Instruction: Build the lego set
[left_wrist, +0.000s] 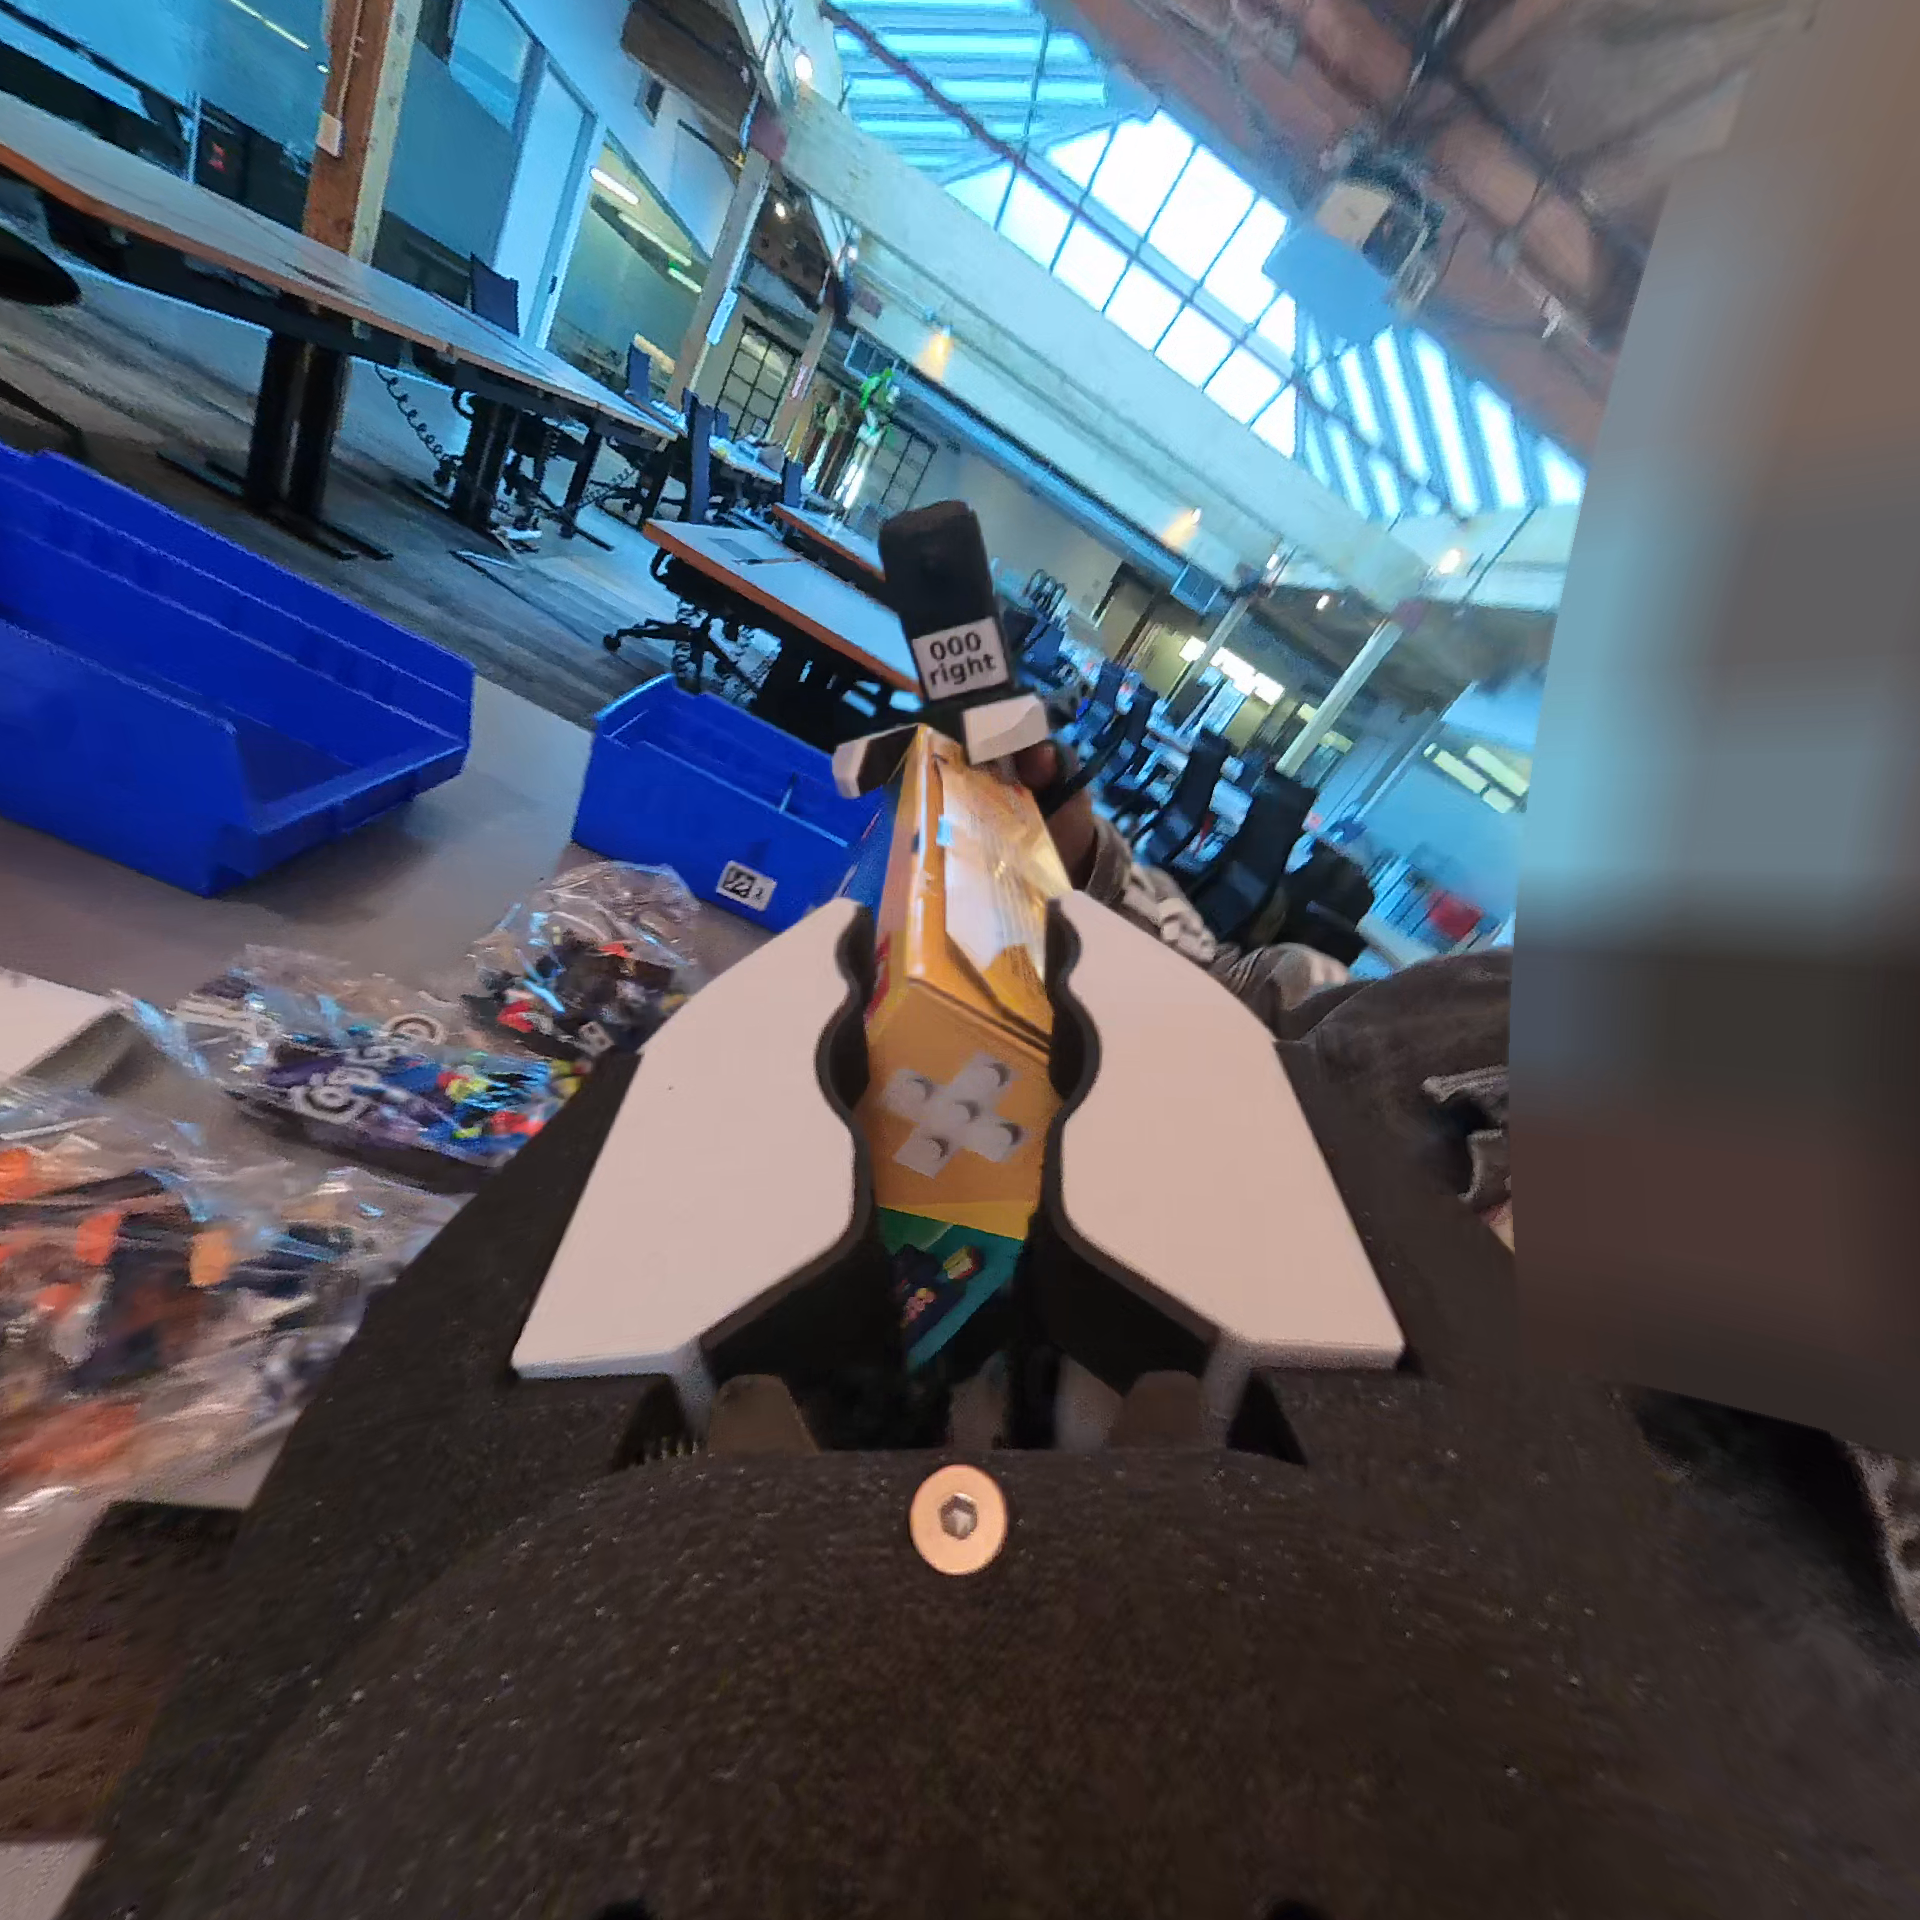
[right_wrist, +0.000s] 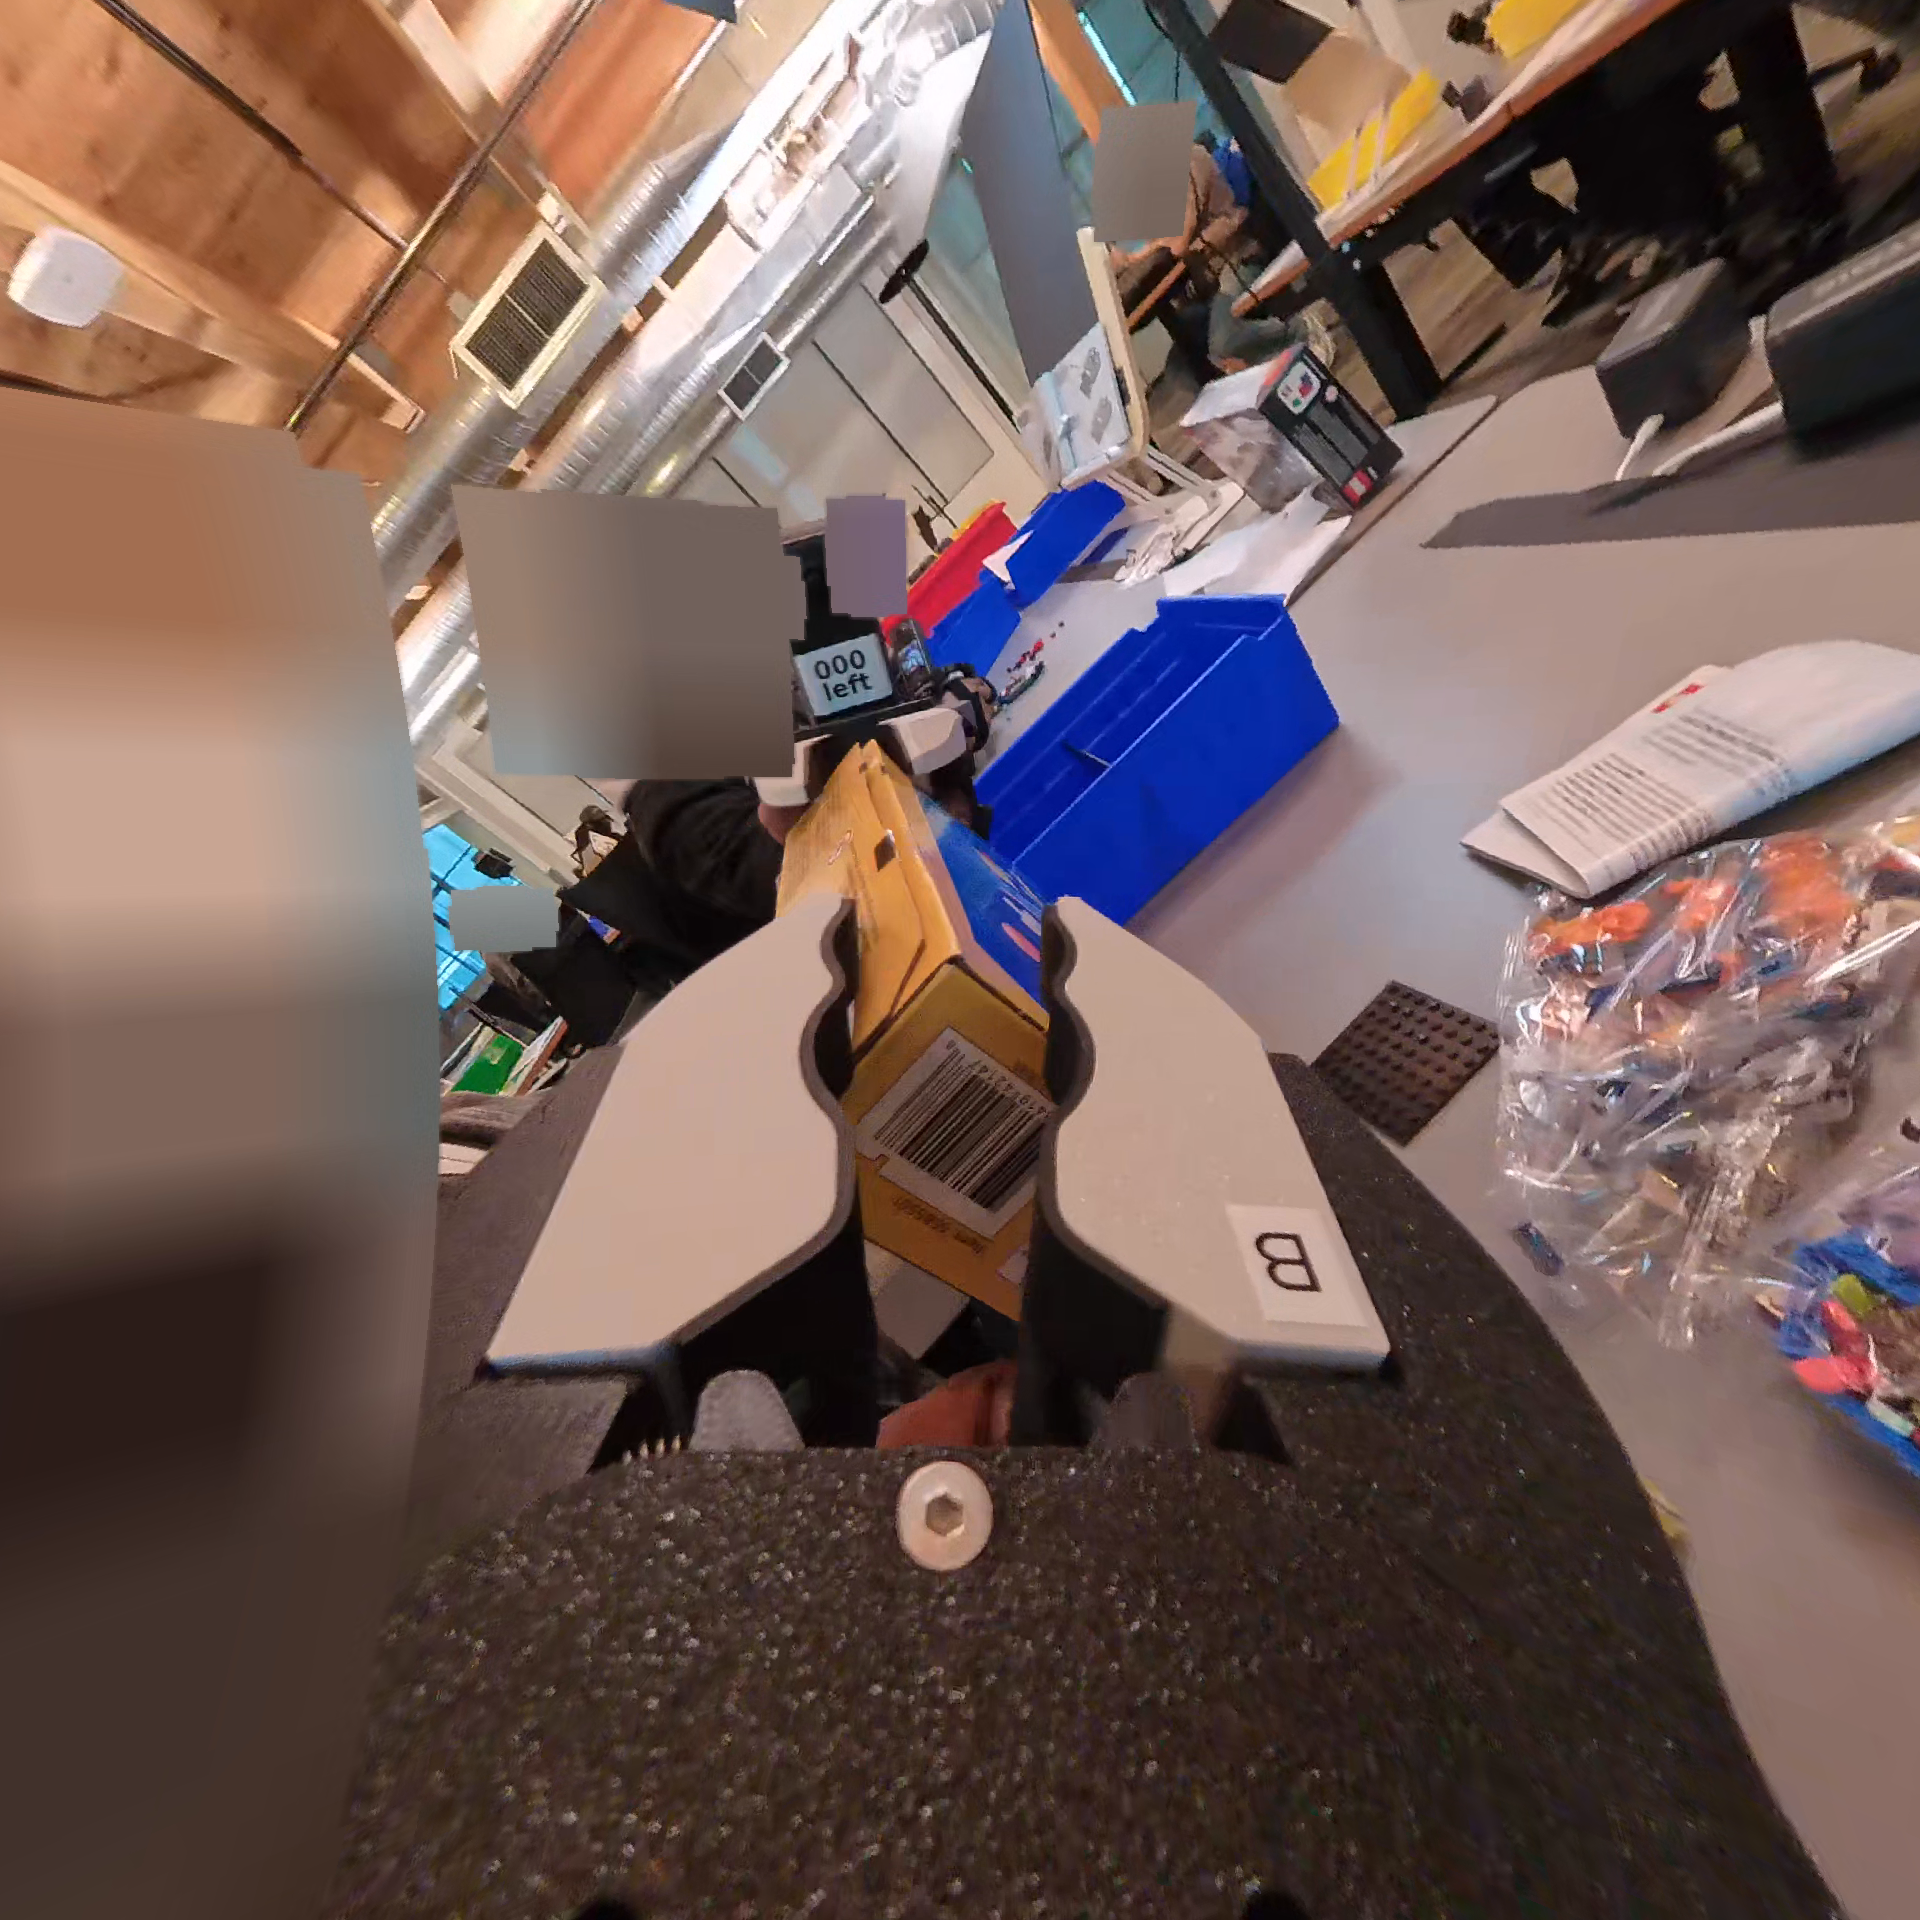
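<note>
Both grippers clamp one yellow box, one at each end, lifted clear of the grey table.

The left gripper (left_wrist: 956, 935) has its jaws closed onto one end of the box (left_wrist: 961, 997), pads pressing its sides; the right gripper (right_wrist: 945, 935) grips the opposite end (the one bearing a barcode) the same way. This looks like a two-handed carry, so both ends would need to move together. The left view alone shows clear bags of bricks (left_wrist: 384, 1070) and two blue bins (left_wrist: 717, 790); the right view alone shows a folded leaflet (right_wrist: 1704, 758) and a dark studded plate (right_wrist: 1403, 1060).
</note>
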